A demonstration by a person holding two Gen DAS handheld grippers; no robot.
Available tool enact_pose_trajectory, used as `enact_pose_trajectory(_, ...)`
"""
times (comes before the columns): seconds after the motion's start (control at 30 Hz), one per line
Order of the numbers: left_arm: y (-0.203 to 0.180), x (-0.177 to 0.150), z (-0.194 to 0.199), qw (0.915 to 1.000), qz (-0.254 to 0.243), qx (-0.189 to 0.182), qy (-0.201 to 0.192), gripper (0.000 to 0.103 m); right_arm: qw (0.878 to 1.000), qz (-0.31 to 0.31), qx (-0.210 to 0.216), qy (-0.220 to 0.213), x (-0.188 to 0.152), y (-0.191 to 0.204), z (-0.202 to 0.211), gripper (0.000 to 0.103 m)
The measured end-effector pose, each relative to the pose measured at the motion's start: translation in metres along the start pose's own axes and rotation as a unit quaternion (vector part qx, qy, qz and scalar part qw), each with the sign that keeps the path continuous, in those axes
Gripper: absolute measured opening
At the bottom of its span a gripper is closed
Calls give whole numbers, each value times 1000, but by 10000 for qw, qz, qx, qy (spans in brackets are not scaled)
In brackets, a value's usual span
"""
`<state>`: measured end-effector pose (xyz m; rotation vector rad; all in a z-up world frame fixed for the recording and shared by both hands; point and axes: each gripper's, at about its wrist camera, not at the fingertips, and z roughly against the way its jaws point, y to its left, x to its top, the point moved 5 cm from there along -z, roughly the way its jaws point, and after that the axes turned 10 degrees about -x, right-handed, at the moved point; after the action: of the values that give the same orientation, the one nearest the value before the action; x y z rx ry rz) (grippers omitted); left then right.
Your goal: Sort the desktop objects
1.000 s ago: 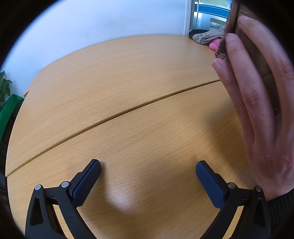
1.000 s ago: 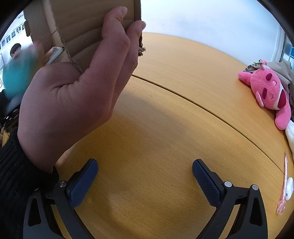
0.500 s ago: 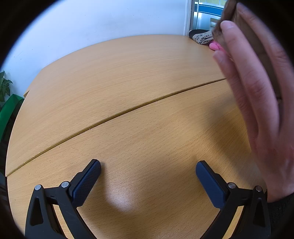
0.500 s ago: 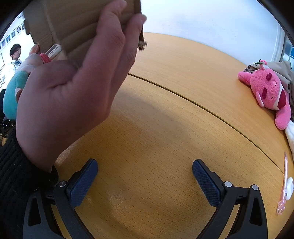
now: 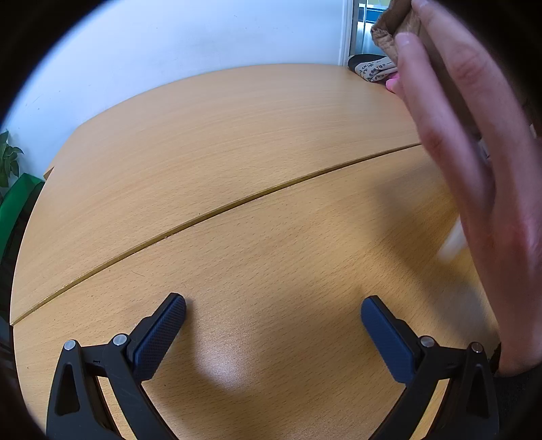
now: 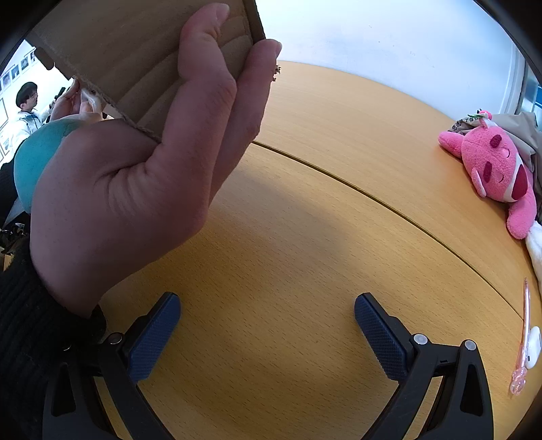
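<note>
The left gripper (image 5: pixel 272 325) rests low over the wooden table (image 5: pixel 237 162) with its jaws spread wide and nothing between the blue ribbed pads (image 5: pixel 159 335). The right gripper (image 6: pixel 267 325) sits the same way, wide apart and empty, its pads (image 6: pixel 381 338) just above the bare wood. Between the two grippers a bare hand (image 6: pixel 142 176) with a dark knitted cuff holds up a cardboard box (image 6: pixel 135 61), fingers laid flat along its side; the box is lifted off the table and tilted. In the left wrist view the same hand (image 5: pixel 474 176) fills the right side, with the torn edge of the box (image 5: pixel 389 27) at the far top and a blurred pale object just below the hand that cannot be identified. Behind the hand in the right wrist view a teal plush toy (image 6: pixel 37 159) shows at the left edge, near the box's lower corner. A dark seam runs across the table between near and far halves. At the far right lies a pink plush bear (image 6: pixel 494 169) against some beige fabric (image 6: pixel 521 132). Nearer, at the right edge, a pink translucent pen (image 6: pixel 523 338) lies beside a small white object (image 6: pixel 533 345). A person in a dark cap (image 6: pixel 27 101) stands far left in the background.
</note>
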<state>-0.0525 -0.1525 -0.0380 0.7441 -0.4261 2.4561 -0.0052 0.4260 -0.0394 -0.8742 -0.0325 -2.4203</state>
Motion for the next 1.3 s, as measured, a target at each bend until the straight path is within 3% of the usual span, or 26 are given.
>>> enact_pose_trajectory(1.3,3,0,1,10000,-9,-7,1,103,10000,8,0,-1,-3,1,2,103)
